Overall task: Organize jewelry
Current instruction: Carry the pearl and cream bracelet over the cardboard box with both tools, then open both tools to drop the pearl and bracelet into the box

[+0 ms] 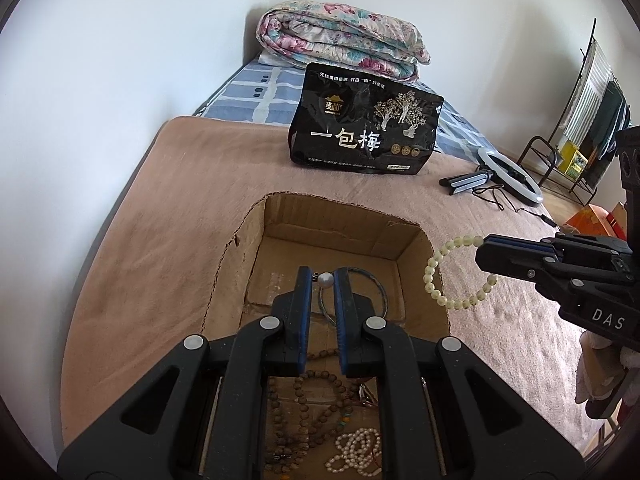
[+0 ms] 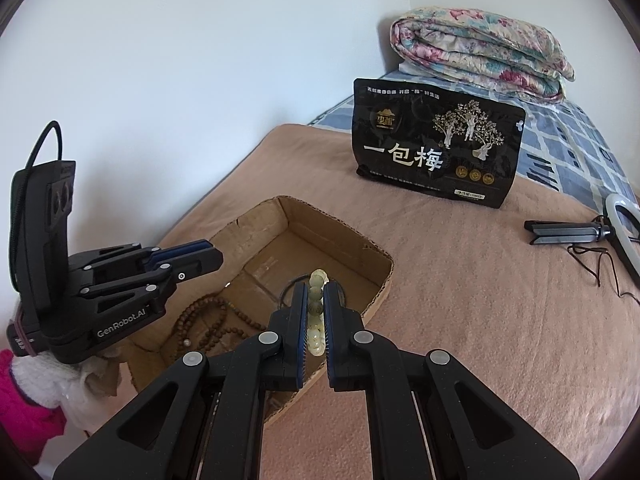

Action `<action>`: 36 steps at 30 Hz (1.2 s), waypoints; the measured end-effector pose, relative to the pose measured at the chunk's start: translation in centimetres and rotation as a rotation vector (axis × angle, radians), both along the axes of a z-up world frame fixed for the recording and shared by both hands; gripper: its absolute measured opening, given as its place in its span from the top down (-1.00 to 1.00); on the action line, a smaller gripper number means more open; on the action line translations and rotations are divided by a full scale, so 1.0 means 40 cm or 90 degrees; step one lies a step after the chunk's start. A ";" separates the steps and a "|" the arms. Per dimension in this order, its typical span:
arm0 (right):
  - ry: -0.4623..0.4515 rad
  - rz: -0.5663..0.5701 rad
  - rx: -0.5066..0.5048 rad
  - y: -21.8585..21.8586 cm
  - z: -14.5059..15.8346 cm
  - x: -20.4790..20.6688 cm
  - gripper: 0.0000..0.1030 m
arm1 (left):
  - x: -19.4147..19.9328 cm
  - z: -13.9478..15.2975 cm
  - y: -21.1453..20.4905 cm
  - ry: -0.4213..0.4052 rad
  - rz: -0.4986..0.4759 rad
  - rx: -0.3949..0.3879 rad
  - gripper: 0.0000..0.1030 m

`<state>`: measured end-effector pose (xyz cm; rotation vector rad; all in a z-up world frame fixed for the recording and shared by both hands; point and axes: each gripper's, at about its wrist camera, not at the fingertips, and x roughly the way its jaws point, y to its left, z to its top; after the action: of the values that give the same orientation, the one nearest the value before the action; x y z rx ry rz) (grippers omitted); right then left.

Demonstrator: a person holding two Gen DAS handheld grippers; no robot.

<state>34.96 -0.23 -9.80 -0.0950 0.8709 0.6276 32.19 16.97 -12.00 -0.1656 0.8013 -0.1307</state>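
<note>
My own left gripper (image 1: pixel 323 280) hides the middle of the cardboard box (image 1: pixel 256 248), so the dark bangle (image 1: pixel 376 284) shows only as an arc and the brown bead strands (image 1: pixel 316 396) are covered in part. The white pearl string (image 1: pixel 356 452) is cut by the lower edge of the left wrist view. Between my right fingers (image 2: pixel 298 320) the pale bead bracelet (image 2: pixel 316 308) is seen edge-on, its lower loop hidden. The ring light (image 2: pixel 624 236) is cut off at the right edge. The small print on the black pouch (image 2: pixel 436 144) is too small to read.
</note>
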 end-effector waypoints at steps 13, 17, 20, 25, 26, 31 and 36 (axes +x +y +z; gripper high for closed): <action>-0.011 -0.006 -0.013 0.005 0.005 -0.006 0.17 | 0.000 -0.014 0.012 0.009 0.012 0.017 0.67; -0.016 -0.013 -0.018 0.002 0.010 -0.007 0.08 | -0.010 -0.007 0.012 0.002 0.022 0.017 0.16; -0.021 -0.021 -0.019 -0.005 0.012 -0.010 -0.12 | -0.017 -0.002 0.012 0.003 0.028 0.016 0.16; -0.023 -0.030 -0.020 -0.018 0.021 -0.018 -0.17 | -0.028 0.005 0.011 0.002 0.028 0.017 0.16; -0.025 -0.030 -0.022 -0.020 0.024 -0.021 -0.17 | -0.032 0.008 0.009 0.000 0.028 0.019 0.16; -0.038 -0.033 -0.024 -0.030 0.048 -0.036 -0.17 | -0.060 0.035 0.001 -0.010 0.029 0.025 0.16; -0.051 -0.034 -0.018 -0.045 0.078 -0.063 -0.18 | -0.100 0.077 -0.014 -0.027 0.031 0.035 0.16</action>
<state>32.44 -2.02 -6.70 -0.1220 0.8023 0.5578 28.17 16.40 -8.92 -0.1295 0.7580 -0.0661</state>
